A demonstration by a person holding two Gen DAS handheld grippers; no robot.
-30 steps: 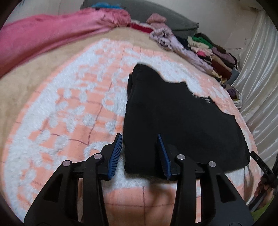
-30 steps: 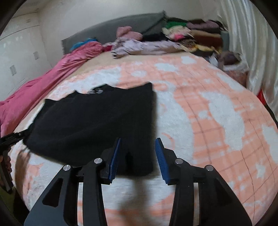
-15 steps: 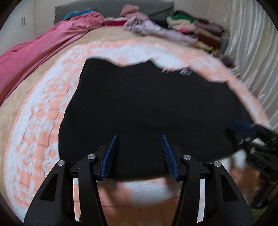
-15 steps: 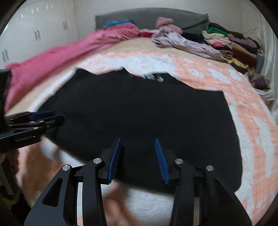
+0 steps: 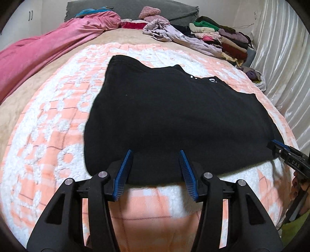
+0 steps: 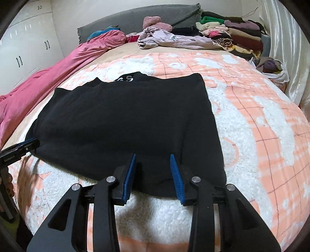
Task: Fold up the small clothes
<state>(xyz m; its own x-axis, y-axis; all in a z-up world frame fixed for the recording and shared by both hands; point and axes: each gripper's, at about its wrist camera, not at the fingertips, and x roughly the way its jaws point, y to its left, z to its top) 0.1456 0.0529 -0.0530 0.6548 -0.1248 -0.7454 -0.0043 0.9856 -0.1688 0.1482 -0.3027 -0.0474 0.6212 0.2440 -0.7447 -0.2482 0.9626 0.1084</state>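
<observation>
A black garment (image 5: 174, 116) with white lettering near its far edge lies flat on the peach-and-white blanket (image 5: 48, 135). My left gripper (image 5: 155, 153) is open and straddles the garment's near hem at its left part, the cloth lying loose between the pads. My right gripper (image 6: 152, 156) straddles the same hem of the garment (image 6: 126, 120) near its right corner. Its jaws are closing with cloth between them, and the pads stand clear of the fabric. Each gripper shows at the edge of the other's view, the right gripper (image 5: 279, 149) and the left gripper (image 6: 29, 145).
A pink duvet (image 5: 48, 44) runs along the bed's left side. Stacked and loose clothes (image 5: 222, 38) fill the far right by the grey headboard (image 6: 155, 15). A white curtain (image 5: 281, 58) borders the right; white wardrobe doors (image 6: 25, 44) stand to the left.
Both grippers have come down to the garment's near hem. The left one moved from the garment's left edge to the hem and its jaws widened. The right jaws have narrowed a little.
</observation>
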